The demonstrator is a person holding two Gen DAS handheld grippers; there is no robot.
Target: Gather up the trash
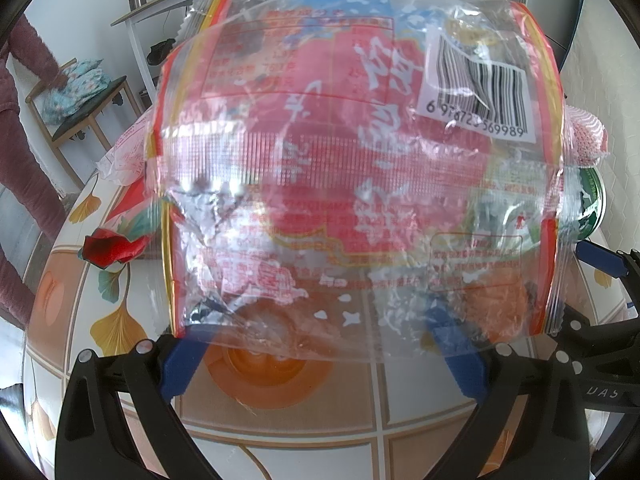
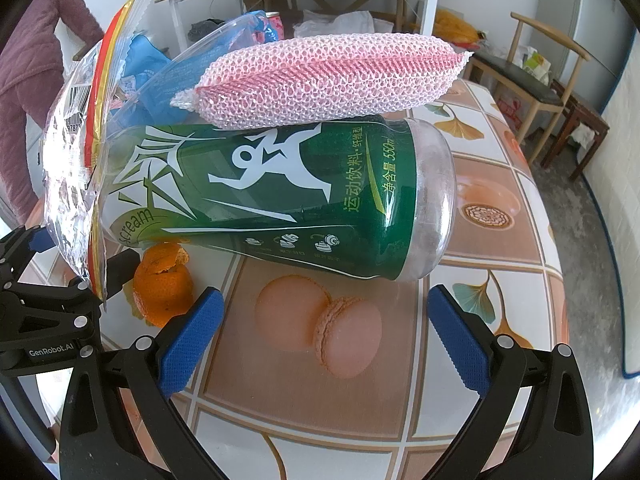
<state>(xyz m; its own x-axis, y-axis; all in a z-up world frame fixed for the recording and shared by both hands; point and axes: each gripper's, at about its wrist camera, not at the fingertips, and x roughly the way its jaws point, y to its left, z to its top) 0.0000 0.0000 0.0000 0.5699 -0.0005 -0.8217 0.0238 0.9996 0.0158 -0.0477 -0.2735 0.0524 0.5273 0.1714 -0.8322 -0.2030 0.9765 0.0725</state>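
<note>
Green bottle (image 2: 280, 196) lying on table (image 2: 520, 240) (pink mesh sponge (image 2: 320, 76) on top), right claw (image 2: 324, 336) apart, left claw (image 1: 320, 356) apart behind snack bag (image 1: 340, 160).

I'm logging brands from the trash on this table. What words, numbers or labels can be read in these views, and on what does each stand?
"scream": green bottle, near its left end.
"运动饮料" and "净含量 550m": same bottle, towards its base.
"GenRobot.AI": left gripper body, seen from the right wrist.
Barcode digits, partly legible "6 97…569989": clear snack bag.
The bag's red print and large white characters are too blurred or creased to read.
The bottle's small icon captions are too small.
</note>
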